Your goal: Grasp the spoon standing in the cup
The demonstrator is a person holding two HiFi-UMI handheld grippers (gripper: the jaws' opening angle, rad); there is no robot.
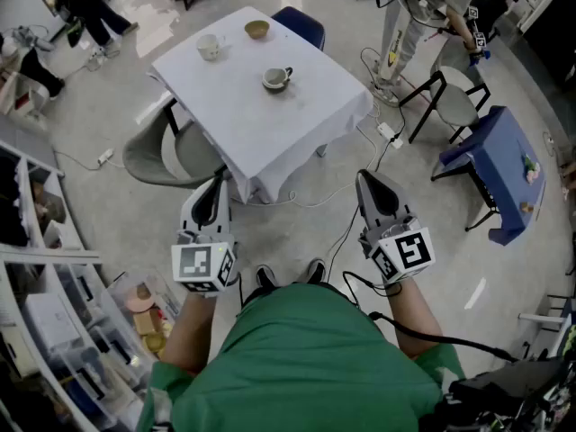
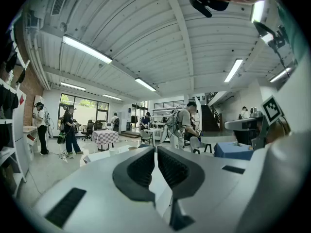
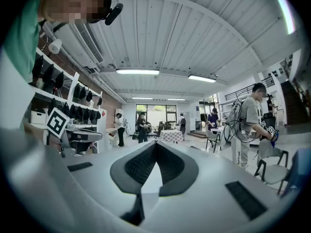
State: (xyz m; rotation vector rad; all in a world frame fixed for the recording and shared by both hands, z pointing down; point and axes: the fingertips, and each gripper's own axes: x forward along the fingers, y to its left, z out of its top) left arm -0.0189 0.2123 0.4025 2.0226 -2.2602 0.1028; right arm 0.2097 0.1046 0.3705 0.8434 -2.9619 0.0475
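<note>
Presently listed: left gripper (image 1: 215, 185), jaws closed together, nothing between them; right gripper (image 1: 366, 181), jaws likewise shut tip to tip, empty. Both are held low before the person, just short of the near corner of the table (image 1: 270, 133) (white cloth). On the table: cup on saucer (image 1: 277, 78) near the middle; white cup (image 1: 209, 47) and bowl (image 1: 257, 29) towards the far edge. Spoon: too small to make out in either cup. Both cups are well apart from both grippers.

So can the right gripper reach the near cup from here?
Probably not: the right gripper hangs short of the table, shut; the cup sits mid-table. Nothing blocks the way.
</note>
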